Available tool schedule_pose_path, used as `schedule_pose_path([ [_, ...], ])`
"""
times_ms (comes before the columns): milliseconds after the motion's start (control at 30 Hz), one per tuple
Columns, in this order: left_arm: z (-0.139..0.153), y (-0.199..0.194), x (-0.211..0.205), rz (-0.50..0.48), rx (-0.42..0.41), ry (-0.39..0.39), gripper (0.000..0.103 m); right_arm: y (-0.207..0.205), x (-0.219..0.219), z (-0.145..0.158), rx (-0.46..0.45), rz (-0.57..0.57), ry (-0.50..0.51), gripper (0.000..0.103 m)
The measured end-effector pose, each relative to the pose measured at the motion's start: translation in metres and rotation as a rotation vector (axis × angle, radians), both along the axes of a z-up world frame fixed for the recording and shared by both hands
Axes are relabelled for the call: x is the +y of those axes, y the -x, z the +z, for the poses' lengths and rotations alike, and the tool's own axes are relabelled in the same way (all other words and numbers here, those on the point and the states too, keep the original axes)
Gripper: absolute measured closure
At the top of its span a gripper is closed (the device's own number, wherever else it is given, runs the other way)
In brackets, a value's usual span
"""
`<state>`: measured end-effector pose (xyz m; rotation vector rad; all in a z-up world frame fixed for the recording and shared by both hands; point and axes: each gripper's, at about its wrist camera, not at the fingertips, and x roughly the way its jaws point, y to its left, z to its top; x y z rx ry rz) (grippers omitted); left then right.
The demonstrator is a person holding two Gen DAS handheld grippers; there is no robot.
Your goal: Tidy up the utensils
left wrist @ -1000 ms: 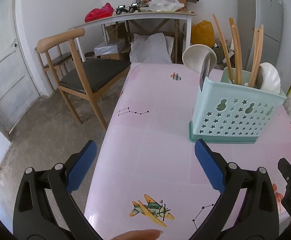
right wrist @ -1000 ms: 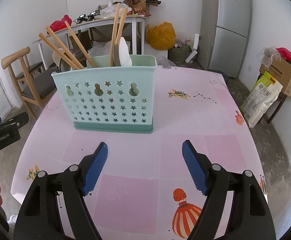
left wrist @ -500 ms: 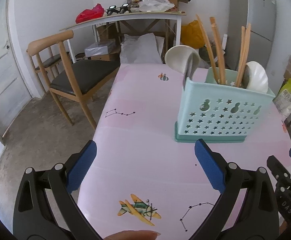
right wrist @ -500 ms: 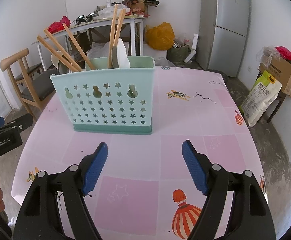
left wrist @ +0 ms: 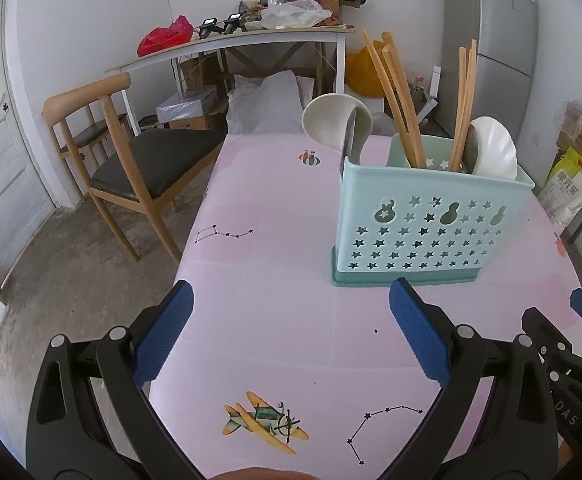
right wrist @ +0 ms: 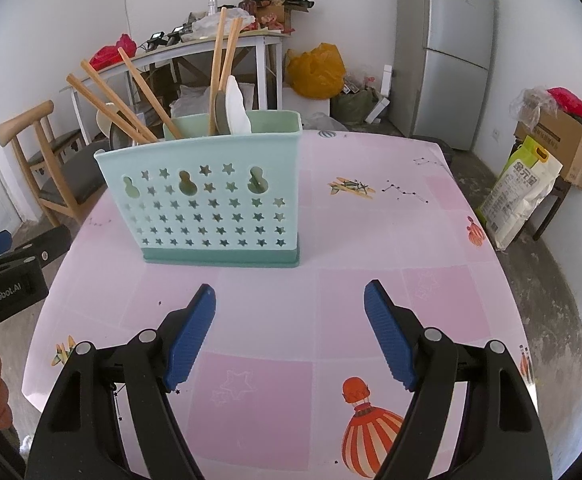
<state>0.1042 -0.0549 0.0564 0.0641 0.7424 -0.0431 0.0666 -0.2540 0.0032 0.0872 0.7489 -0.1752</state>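
- On pink table (right wrist: 371, 240), at 12 o'clock from right gripper (right wrist: 289, 334): mint utensil caddy (right wrist: 211, 196), upright, with chopsticks (right wrist: 221, 68) and white spoons (right wrist: 237, 108) inside.
- Right fingers (right wrist: 189, 334) spread apart, holding nothing.
- Left gripper (left wrist: 291, 334) with caddy at 1 o'clock: fingers (left wrist: 163, 340) apart, likewise bare.

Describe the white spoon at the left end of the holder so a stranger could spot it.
On the pink patterned tablecloth stands a mint-green plastic utensil holder with star cutouts. At its left end a white ceramic soup spoon leans outward, alone, away from the wooden chopsticks.
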Motion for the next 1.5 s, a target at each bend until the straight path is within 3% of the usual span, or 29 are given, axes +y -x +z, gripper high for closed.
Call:
schedule_pose_path([
  [1500, 0.0014, 0.0014, 0.0, 0.001, -0.003, 0.009, 0.008, -0.0025, 0.0034, 0.0034, -0.006, 0.008, 0.002, 0.028],
])
